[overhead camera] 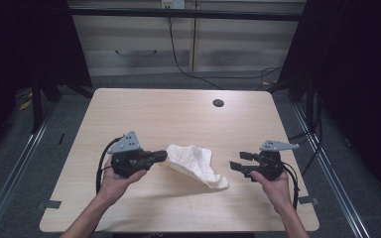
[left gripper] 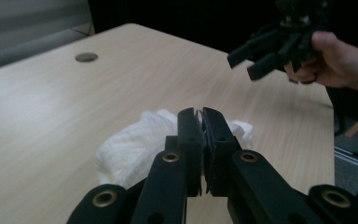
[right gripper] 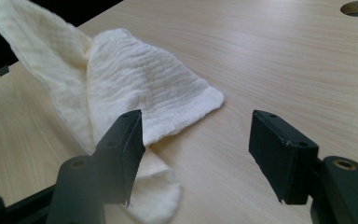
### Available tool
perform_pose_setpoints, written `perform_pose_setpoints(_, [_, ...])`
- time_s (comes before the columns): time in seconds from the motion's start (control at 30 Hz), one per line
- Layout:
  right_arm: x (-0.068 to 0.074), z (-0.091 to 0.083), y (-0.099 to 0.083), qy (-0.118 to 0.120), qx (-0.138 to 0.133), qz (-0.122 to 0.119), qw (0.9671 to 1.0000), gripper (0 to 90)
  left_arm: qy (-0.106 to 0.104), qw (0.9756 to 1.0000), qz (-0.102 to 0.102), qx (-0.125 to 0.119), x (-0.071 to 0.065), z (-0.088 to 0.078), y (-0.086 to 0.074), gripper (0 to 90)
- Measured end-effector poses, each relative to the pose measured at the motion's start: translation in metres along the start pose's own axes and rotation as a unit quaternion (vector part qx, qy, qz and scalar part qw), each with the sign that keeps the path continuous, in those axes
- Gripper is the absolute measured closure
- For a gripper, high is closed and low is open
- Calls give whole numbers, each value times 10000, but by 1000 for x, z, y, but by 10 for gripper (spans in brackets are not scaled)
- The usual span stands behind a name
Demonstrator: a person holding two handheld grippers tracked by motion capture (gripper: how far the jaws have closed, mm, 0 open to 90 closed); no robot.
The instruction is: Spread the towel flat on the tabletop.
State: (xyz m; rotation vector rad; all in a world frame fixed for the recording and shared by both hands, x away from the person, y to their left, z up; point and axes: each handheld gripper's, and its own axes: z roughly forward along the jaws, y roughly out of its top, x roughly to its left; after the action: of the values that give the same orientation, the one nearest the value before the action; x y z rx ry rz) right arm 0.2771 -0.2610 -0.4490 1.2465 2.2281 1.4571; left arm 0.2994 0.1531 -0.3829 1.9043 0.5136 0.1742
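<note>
Cloth (overhead camera: 194, 161): white, thin crinkled weave with a stitched hem, crumpled into an uneven peaked shape. Lies near the middle of the worktop's near half, between the two grippers; one end raised off the surface, the other end trailing flat toward the right gripper.

Worktop (overhead camera: 178, 114): pale wood-grain laminate, rounded corners, matt, with a round cable hole (overhead camera: 218, 103) toward the far right.

Left gripper (overhead camera: 159, 156): black plastic body, grey three-cornered plate on top, brass-coloured pivot rivets seen in the left gripper view. Jaws pressed together, a thin edge of the cloth (left gripper: 135, 144) pinched between the pads at the tips; the cloth hangs from them down to the worktop.

Right gripper (overhead camera: 239, 161): black, same build, held in the person's right hand (overhead camera: 277, 188) above the worktop's right side. Jaws stand wide apart with nothing between the pads; in the right gripper view the cloth (right gripper: 135, 88) lies just beyond and beneath one jaw, contact not discernible.
</note>
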Motion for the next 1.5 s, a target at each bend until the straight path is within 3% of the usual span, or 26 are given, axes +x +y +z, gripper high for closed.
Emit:
perform_pose_setpoints(0.23, [0, 0, 0, 36, -40, 27, 10000, 346, 164, 9993, 139, -305, 3, -12, 45, 871])
perform_pose_setpoints(0.53, [2, 2, 1, 76, -6, -12, 10000, 344, 339, 9963, 333, -711, -3, -38, 108, 873])
perform_pose_setpoints(0.7, [5, 5, 1, 114, 53, -46, 9999, 344, 350, 9954, 358, -812, -6, -40, 121, 873])
perform_pose_setpoints(0.87, [8, 10, 0, 167, 122, -118, 9997, 350, 187, 9986, -3, -496, 11, -10, 92, 872])
perform_pose_setpoints(1.1, [16, 18, -1, 252, 291, -218, 9990, 364, 144, 9991, -390, -72, 31, 32, 48, 870])
perform_pose_setpoints(1.2, [20, 23, -2, 276, 372, -274, 9986, 361, 174, 9972, -720, 91, 45, 43, 20, 870])
perform_pose_setpoints(1.33, [26, 31, -5, 321, 452, -330, 9979, 375, 349, 9941, -966, 361, 62, 50, -12, 870])
perform_pose_setpoints(1.5, [46, 49, -2, 607, 479, -480, 9958, 458, 509, 9902, -1185, 529, 81, 48, -43, 869])
